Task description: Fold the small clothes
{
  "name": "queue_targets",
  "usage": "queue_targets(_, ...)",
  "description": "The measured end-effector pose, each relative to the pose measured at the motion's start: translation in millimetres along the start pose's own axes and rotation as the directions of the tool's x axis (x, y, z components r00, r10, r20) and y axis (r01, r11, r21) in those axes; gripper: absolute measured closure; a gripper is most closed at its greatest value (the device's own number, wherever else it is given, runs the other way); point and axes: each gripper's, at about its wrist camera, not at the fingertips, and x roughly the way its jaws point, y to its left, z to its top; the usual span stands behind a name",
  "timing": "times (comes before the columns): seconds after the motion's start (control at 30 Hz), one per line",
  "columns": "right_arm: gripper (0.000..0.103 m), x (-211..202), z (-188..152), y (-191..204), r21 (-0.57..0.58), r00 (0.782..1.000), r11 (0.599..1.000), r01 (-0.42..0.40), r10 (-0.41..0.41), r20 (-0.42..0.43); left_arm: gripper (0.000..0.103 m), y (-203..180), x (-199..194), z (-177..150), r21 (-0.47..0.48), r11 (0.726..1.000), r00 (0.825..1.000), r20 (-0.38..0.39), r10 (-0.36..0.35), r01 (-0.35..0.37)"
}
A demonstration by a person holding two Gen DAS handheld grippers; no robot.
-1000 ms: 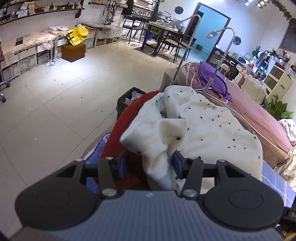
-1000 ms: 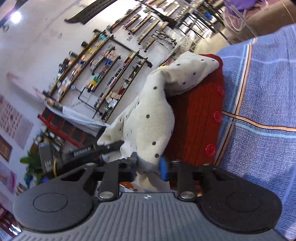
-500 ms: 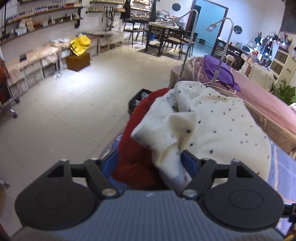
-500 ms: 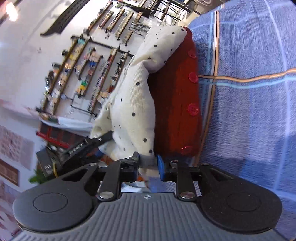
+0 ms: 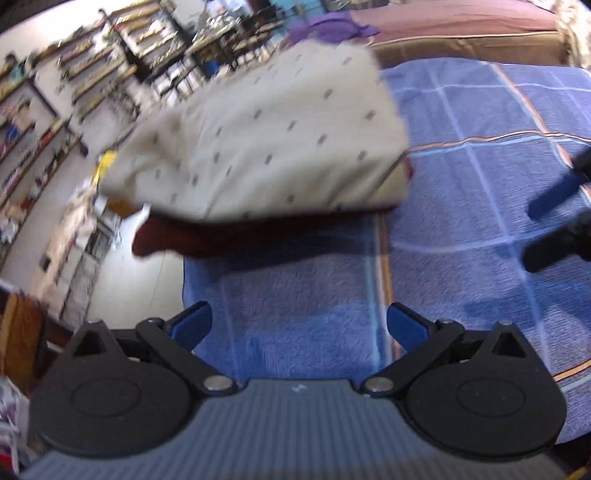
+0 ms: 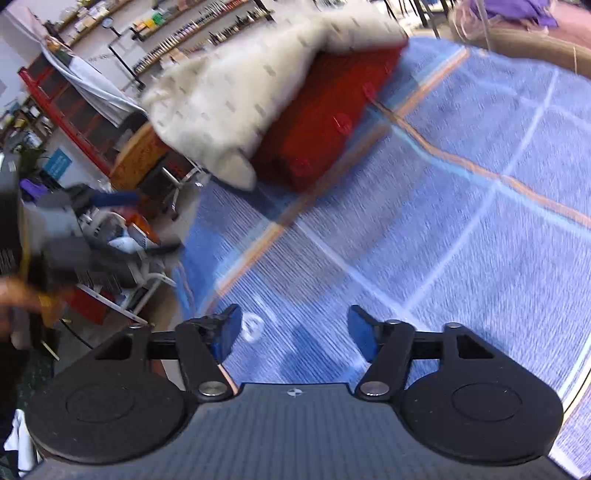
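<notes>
Tongs of the left hand point(image 5: 299, 325) stand wide, their jaws having just been opening, with nothing between the blue pads but bare blue checked cloth point(image 5: 480, 155) on the surface. Tongs of the right hand point(image 6: 295, 328) are wide too, jaws likewise just opened, empty, over the same cloth, where a small white ring point(image 6: 254, 326) shows just beside the left pad.

Out from the left tongs, the cream dotted garment point(image 5: 258, 147) lies folded into a flat packet on top of a red knit garment point(image 5: 207, 236). In this view the packet's long axis runs across the picture, one short end at the surface's left edge and hanging past it, the other toward the middle of the cloth. The red one sticks out under its near side as a dark strip.

In the right wrist view the stack sits at the far left corner. The cream garment drapes over the red one, a soft end drooping toward the left edge. The red one's buttoned side point(image 6: 341, 123) faces the open cloth.

A purple cloth point(image 5: 328, 26) lies on the bed beyond.
</notes>
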Motion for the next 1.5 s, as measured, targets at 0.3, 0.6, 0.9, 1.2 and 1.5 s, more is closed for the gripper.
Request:
queue_targets(0.3,0.000,-33.2,81.8,50.0,-0.260,0.985,0.952,0.163,-0.141,0.102,0.000,62.6,-38.2,46.8,-0.213,0.975,0.997,0.037,0.067,-0.057)
queue_targets(0.6,0.000,-6.0,114.9,79.4,-0.410,0.965,0.876,0.255,-0.256,0.053,0.000,72.2,-27.0,58.1,-0.160,0.984,0.997,-0.035,0.069,-0.074)
queue_targets(0.9,0.000,-2.1,108.2,87.9,-0.455,0.942,0.830,0.322,-0.327,0.070,0.000,71.6,-21.8,52.4,-0.170,0.982,0.996,-0.052,0.068,-0.076)
queue_targets(1.2,0.000,1.6,108.6,92.5,-0.473,0.937,0.817,0.330,-0.343,0.060,0.000,68.5,-24.4,53.1,-0.146,0.986,0.996,-0.039,0.079,-0.084)
queue_targets(1.5,0.000,3.8,111.1,94.8,-0.476,0.929,0.806,0.351,-0.362,0.073,0.000,71.1,-22.6,52.6,-0.146,0.986,0.996,-0.050,0.074,-0.081)
